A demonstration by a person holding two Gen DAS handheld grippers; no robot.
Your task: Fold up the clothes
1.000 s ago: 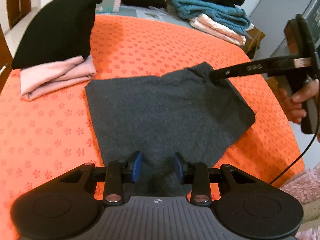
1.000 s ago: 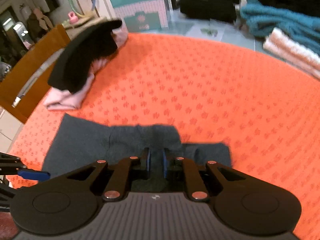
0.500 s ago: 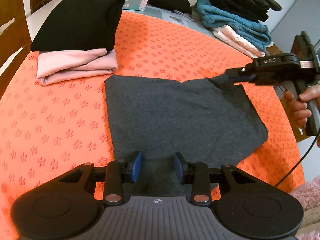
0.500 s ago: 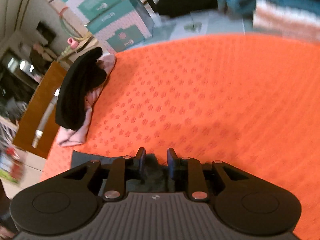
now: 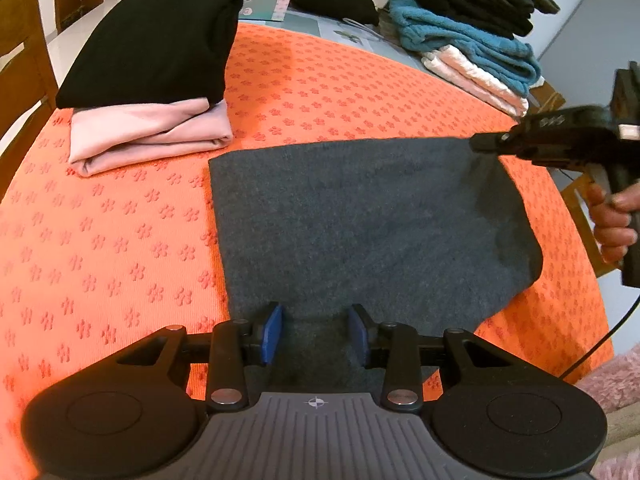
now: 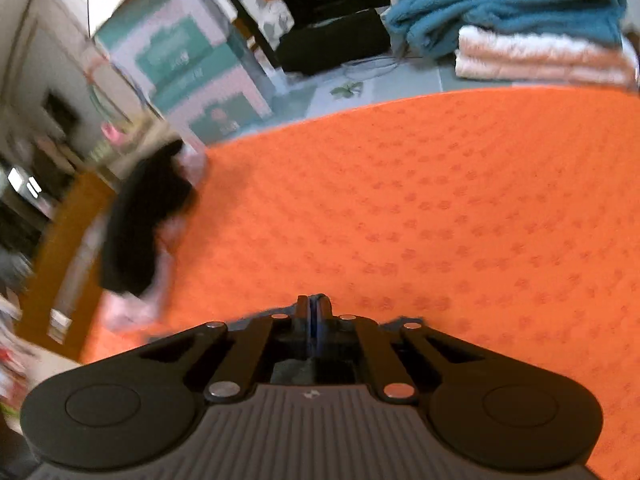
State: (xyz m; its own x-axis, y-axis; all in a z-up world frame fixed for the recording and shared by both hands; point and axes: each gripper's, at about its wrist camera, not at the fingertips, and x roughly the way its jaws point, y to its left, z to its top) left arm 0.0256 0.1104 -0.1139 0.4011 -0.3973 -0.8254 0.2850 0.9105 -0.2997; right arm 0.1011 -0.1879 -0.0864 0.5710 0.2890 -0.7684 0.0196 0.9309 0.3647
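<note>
Right hand-held gripper (image 5: 478, 146): jaws have just been closing and now pinch the far right corner of the grey garment (image 5: 360, 224), lifting that corner slightly off the cloth. In its own view the pads (image 6: 316, 306) sit pressed together, with a sliver of grey fabric showing at either side.

Left hand-held gripper (image 5: 314, 334): jaws part-open, straddling the near edge of the garment; blue pads stand clear of the fabric (no pinch visible), so it grips nothing.

Garment lies mostly flat on the orange-covered desk (image 5: 100, 240), just beside a folded stack of a black item (image 5: 160, 40) on a pink one (image 5: 148, 136). Teal and pale towels (image 5: 472, 44) sit well apart at the far edge.

Judgement: step in hand is securing both right-side corners before folding across. Doing it well likely means closing the left jaws on the near corner first, then lifting both corners together, keeping the edge taut and level so the fold lands square on the opposite edge.
</note>
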